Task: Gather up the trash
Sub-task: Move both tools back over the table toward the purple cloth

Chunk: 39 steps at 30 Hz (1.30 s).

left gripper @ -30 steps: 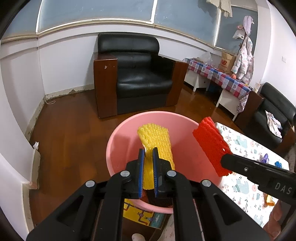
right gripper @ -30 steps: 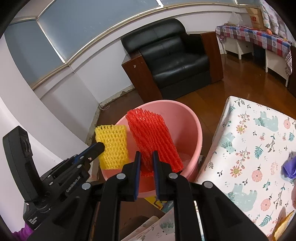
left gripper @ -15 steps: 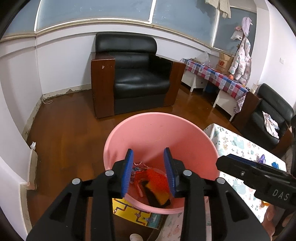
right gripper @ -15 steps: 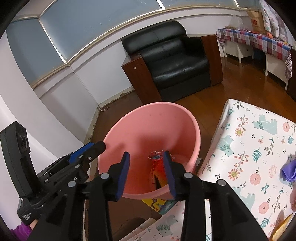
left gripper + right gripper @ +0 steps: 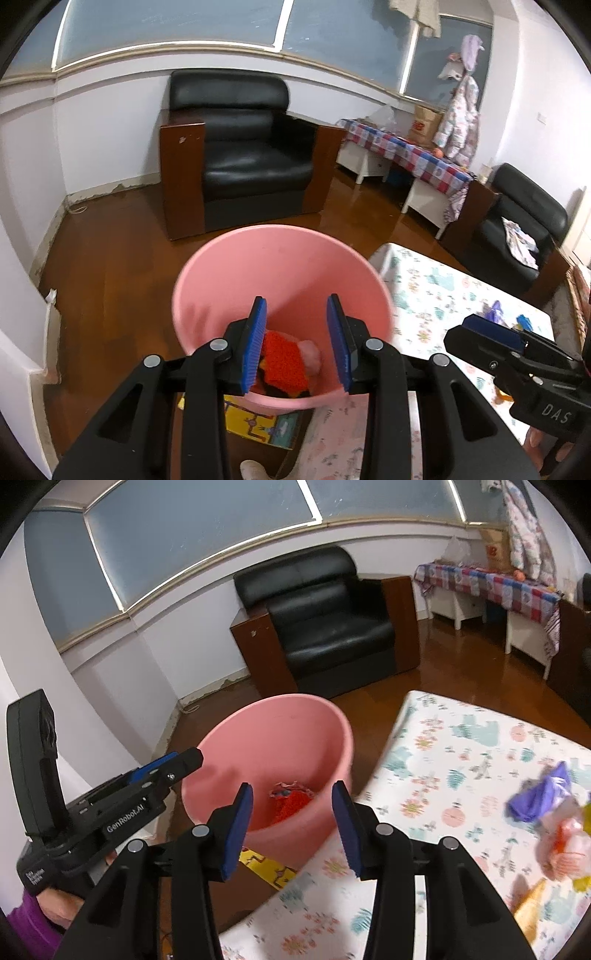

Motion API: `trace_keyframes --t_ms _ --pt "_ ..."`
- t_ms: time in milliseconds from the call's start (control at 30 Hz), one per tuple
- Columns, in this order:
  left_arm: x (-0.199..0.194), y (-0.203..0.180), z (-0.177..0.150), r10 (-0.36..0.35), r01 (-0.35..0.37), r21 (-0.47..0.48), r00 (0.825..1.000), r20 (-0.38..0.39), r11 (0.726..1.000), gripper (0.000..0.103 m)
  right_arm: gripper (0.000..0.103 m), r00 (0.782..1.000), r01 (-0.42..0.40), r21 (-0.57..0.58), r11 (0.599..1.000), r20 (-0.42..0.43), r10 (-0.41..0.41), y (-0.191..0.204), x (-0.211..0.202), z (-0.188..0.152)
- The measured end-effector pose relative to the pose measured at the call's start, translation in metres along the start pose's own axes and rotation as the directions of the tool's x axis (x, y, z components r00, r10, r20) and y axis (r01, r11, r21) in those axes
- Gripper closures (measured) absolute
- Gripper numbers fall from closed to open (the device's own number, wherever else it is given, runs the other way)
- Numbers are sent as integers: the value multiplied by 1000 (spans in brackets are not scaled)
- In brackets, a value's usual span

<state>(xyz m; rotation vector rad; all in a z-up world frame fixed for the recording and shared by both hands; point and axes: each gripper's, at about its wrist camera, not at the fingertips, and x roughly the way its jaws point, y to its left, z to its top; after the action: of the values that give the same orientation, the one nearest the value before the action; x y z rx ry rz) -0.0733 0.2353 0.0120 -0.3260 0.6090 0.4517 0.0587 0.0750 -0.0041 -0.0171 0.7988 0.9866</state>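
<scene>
Now both empty: left hand-held gripper [image 5: 297, 341] wide apart, right hand-held gripper [image 5: 291, 829] opening.

- Round pink plastic bucket [image 5: 236, 280]: smooth wall with a soft sheen
- Red foam-net sleeve [image 5: 284, 360] inside it: rough, open mesh, matt
- Left hand-held gripper [image 5: 297, 343]: matt black plastic arms, ribbed blue pads [image 5: 255, 347], shiny metal rivets
- Right hand-held gripper [image 5: 291, 825]: same black plastic, blue pads [image 5: 236, 834]
- Black leather-look armchair [image 5: 240, 147]: glossy cushions, polished brown wood side panels
- Brown wooden floor [image 5: 110, 236]: lacquered, reflective
- Surface [image 5: 461, 746]: floral-printed cloth, matt
- Purple crumpled plastic film [image 5: 539, 794]: slightly shiny
</scene>
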Motion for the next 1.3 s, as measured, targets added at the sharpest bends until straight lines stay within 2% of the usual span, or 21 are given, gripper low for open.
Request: trace_keyframes --t_ms 433,667,833,1033,1300 --pt "-8 -77 -11 -147 146 129 989 1 981 69 59 989 139 57 989 51 -141 -47 -89 -52" --pt "-7 -125 -25 -221 221 227 975 -25 949 69 59 967 224 158 962 88 -240 -100 -143 -90" --pt "-2 -156 -33 -266 270 281 963 -53 921 69 59 949 270 242 932 94 -300 -141 -167 -105" --pt "13 -184 -42 -298 313 322 950 -98 893 69 59 931 311 300 902 95 -352 -176 -180 -109" --pt "42 -218 -47 -331 367 373 930 -158 853 69 59 928 317 348 882 80 -364 -203 -168 -105"
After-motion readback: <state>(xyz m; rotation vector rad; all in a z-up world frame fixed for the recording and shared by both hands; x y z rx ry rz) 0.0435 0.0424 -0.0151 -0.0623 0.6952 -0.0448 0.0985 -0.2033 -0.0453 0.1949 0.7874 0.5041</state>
